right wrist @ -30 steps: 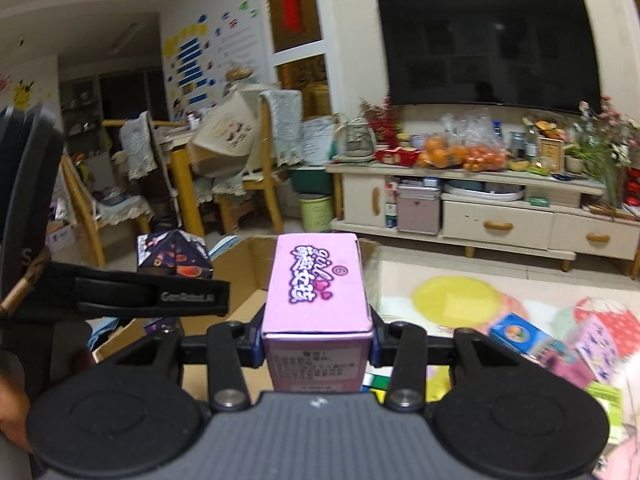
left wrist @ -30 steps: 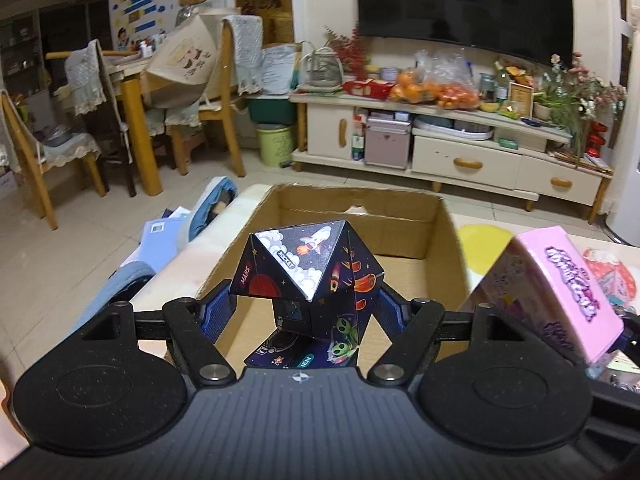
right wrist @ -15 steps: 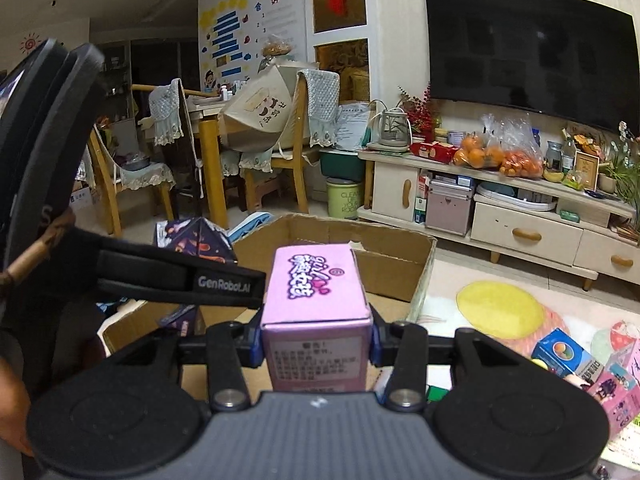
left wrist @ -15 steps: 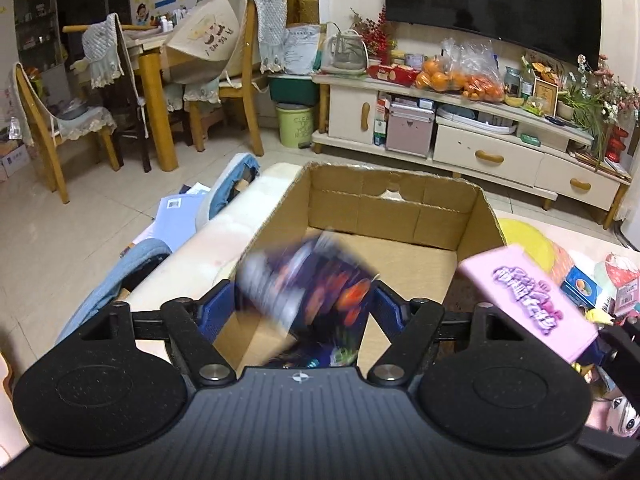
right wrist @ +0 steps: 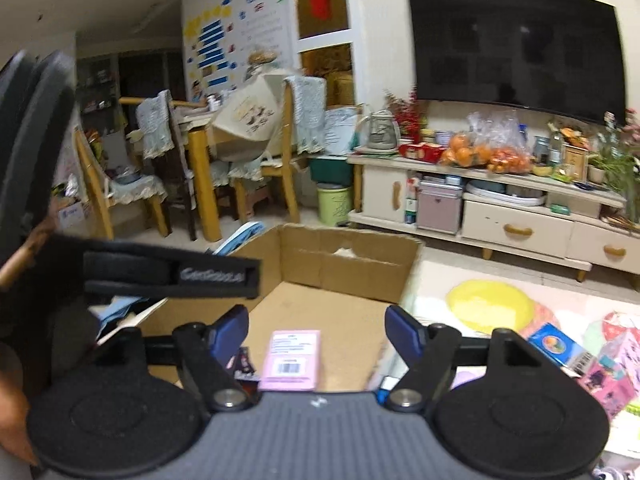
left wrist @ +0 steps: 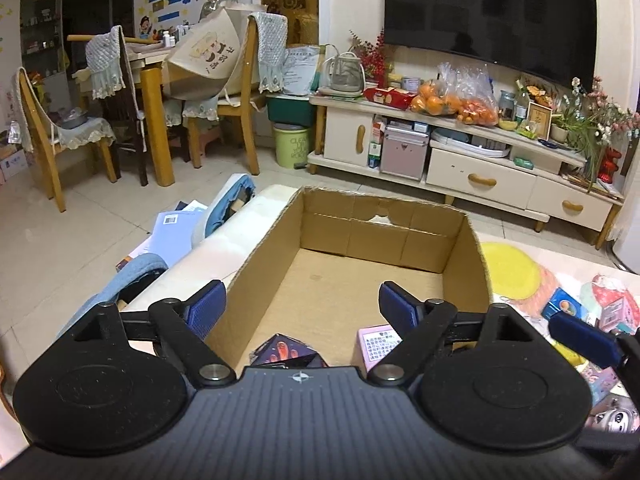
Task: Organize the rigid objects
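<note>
Left wrist view: both tongs [left wrist: 302, 306] [right wrist: 316, 328] gaping, just opened, empty; pink box [left wrist: 378, 344], space cube [left wrist: 286, 354] dropped in cardboard box [left wrist: 466, 254], 6 o'clock.

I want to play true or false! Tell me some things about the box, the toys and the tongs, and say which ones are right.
1. The pink box lies inside the cardboard box. True.
2. The left tongs grip the space-pattern toy. False: they are open, and the toy lies in the cardboard box.
3. The right tongs are open. True.
4. The yellow plate sits inside the cardboard box. False: it lies outside, beside it.
5. The cardboard box is full to the top. False: most of its floor is bare.
</note>
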Demonstrator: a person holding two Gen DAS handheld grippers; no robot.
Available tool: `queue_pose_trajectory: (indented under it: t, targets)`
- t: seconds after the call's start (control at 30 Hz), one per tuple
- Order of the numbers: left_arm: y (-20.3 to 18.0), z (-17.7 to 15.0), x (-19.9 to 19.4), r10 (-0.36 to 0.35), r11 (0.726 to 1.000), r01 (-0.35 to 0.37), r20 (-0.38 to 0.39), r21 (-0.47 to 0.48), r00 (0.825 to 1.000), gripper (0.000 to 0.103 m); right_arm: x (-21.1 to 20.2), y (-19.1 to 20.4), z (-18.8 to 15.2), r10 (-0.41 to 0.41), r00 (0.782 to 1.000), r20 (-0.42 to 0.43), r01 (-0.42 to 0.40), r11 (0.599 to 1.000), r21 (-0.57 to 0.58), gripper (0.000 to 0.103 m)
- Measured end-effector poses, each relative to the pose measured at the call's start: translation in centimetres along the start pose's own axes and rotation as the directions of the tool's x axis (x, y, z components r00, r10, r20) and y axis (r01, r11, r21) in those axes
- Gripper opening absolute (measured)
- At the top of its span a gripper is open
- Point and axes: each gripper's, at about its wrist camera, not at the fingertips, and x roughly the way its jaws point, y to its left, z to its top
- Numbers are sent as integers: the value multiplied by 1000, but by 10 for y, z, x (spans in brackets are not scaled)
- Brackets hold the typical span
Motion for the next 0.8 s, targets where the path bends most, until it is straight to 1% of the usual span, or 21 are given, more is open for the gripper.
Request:
queue_pose_trajectory:
  t: [0.1,0.37,0.43,0.57,0.8]
  targets:
    - [-2,-3,-1,-17,1000,17,-3,1,1000,103,-4,-9,-1,-35,999,4,35,999,21,76]
    - [-13,-6,-2,-61,997,61,0,41,998,103,-19,-31,-7,-90,996,17,89,994,58,76]
    - [-12,-6,-3,-76,996,75,2,47,997,103,-22,-36,-8,-97,995,20,96,993,65,76]
    - [-14,-6,-1,-82,995,82,9,58,997,103,-28,-46,-12,-112,993,22,110,991,78,76]
    - [-12,-4,1,-106,994,105,20,40,994,103,-39,-64,-19,-137,990,17,134,985,106,76]
